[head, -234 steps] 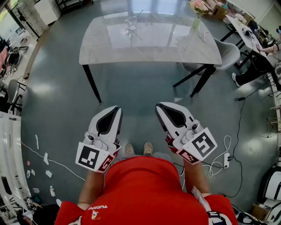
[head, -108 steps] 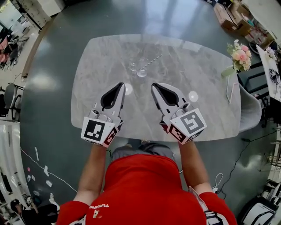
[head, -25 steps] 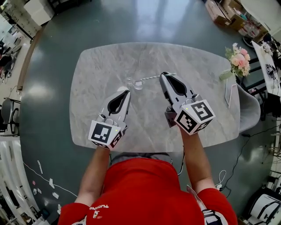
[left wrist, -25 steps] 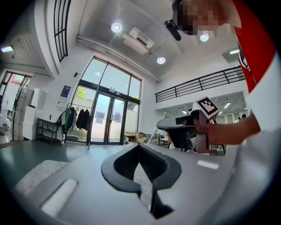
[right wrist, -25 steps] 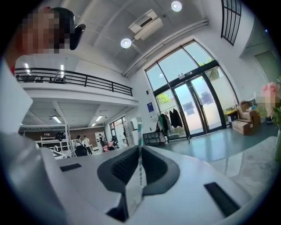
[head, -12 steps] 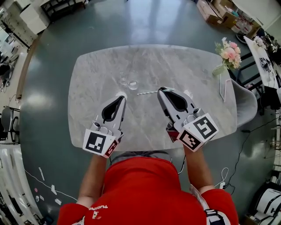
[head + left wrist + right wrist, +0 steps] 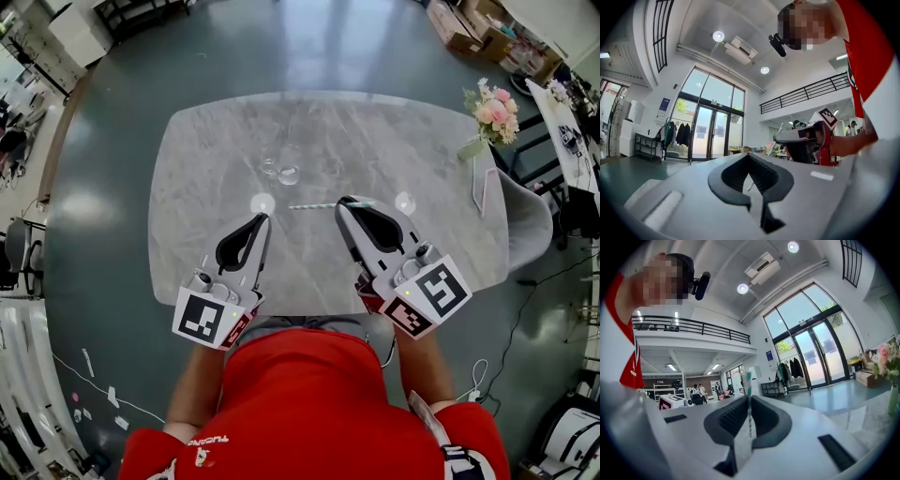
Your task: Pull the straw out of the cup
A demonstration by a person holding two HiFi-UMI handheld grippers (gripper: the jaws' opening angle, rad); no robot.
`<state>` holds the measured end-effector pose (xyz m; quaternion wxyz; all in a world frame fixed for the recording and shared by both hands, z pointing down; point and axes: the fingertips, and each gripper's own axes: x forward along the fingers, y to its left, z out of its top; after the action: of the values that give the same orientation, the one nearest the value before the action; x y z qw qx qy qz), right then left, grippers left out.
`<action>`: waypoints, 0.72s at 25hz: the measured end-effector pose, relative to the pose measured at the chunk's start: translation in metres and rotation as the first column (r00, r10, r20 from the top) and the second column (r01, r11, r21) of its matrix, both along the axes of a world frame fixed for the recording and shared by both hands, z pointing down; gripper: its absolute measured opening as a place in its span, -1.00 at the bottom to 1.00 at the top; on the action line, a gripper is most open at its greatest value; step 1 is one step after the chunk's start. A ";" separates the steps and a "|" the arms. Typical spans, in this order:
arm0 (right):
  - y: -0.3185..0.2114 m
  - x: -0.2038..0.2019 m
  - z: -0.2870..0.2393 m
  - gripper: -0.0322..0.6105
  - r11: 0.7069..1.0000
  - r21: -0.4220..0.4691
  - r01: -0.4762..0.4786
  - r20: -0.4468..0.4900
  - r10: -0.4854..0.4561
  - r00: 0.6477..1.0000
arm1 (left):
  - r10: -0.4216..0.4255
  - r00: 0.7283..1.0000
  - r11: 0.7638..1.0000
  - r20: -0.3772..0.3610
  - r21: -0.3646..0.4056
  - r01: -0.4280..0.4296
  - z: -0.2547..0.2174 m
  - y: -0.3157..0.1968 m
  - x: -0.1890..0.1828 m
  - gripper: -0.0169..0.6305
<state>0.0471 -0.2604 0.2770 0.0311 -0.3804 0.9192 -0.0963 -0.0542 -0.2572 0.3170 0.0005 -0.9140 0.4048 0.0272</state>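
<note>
**Straw clear of cup – held in right gripper**

Head view: a person in a red top (image 7: 300, 394) stands at the near edge of a grey marbled tabletop (image 7: 206, 178), one gripper in each hand, both over the lower half of the slab.

Right gripper (image 7: 349, 202), centre-right of the frame: fingers clenched on the straw (image 7: 317, 206). The straw is pinched near one end and runs level towards the left of the frame, above the tabletop and between the two gripper tips. The right gripper view confirms this – a green-and-white striped straw is pressed between the dark pads and crosses them from top to bottom.

Cup (image 7: 289, 174): clear glass, upright on the tabletop, upper centre of the frame. It is apart from the straw's free end, which lies below it in the picture. Another clear glass piece stands just beside it on the left; its kind cannot be made out.

Left gripper (image 7: 260, 218), centre-left: fingers closed tip to tip with nothing between them, and well short of the cup.

Other items: a vase of pink flowers (image 7: 491, 105) at the tabletop's upper-right corner.
</note>
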 end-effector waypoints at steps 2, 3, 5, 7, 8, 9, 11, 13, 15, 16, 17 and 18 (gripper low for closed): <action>0.005 -0.001 -0.002 -0.84 1.000 0.004 0.007 0.004 -0.007 1.000 | 0.005 1.000 1.000 0.008 0.005 -0.005 -0.001 0.006 0.002 -0.93; 0.007 -0.002 -0.004 -0.84 1.000 0.007 0.010 0.005 -0.010 1.000 | 0.007 1.000 1.000 0.011 0.007 -0.007 -0.002 0.009 0.002 -0.93; 0.012 -0.005 -0.007 -0.84 1.000 0.015 0.013 0.000 -0.013 1.000 | 0.007 1.000 1.000 0.014 0.010 -0.007 -0.003 0.013 -0.001 -0.93; 0.016 -0.007 -0.010 -0.84 1.000 0.026 0.013 -0.011 -0.013 1.000 | 0.004 1.000 1.000 0.014 0.010 -0.004 -0.003 0.016 -0.004 -0.93; 0.017 -0.007 -0.010 -0.84 0.999 0.030 0.013 -0.017 -0.012 1.000 | 0.001 1.000 1.000 0.013 0.009 -0.001 -0.003 0.017 -0.005 -0.93; 0.018 -0.007 -0.011 -0.84 0.999 0.034 0.012 -0.021 -0.011 1.000 | -0.003 1.000 1.000 0.011 0.008 0.003 -0.003 0.017 -0.007 -0.93; 0.018 -0.007 -0.011 -0.84 0.999 0.036 0.009 -0.028 -0.008 1.000 | -0.015 1.000 1.000 0.007 0.004 0.015 -0.002 0.016 -0.011 -0.93; 0.018 -0.007 -0.010 -0.84 0.999 0.035 0.008 -0.030 -0.007 1.000 | -0.025 1.000 1.000 0.002 -0.002 0.025 -0.001 0.015 -0.014 -0.93; 0.017 -0.007 -0.009 -0.84 0.999 0.031 0.009 -0.033 -0.008 0.999 | -0.031 1.000 1.000 0.001 -0.007 0.031 0.000 0.015 -0.016 -0.93; 0.017 -0.007 -0.009 -0.84 0.999 0.031 0.009 -0.034 -0.008 0.999 | -0.031 1.000 0.999 0.001 -0.008 0.031 0.000 0.014 -0.016 -0.93; 0.017 -0.008 -0.008 -0.84 0.999 0.030 0.009 -0.035 -0.008 0.999 | -0.031 1.000 1.000 0.000 -0.007 0.031 0.000 0.014 -0.016 -0.93; 0.017 -0.008 -0.008 -0.84 1.000 0.030 0.009 -0.036 -0.008 0.999 | -0.030 1.000 1.000 -0.001 -0.006 0.030 -0.001 0.014 -0.016 -0.93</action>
<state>0.0390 -0.2439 0.2692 0.0201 -0.3775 0.9227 -0.0757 -0.0699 -0.2436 0.3162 -0.0023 -0.9079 0.4184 0.0267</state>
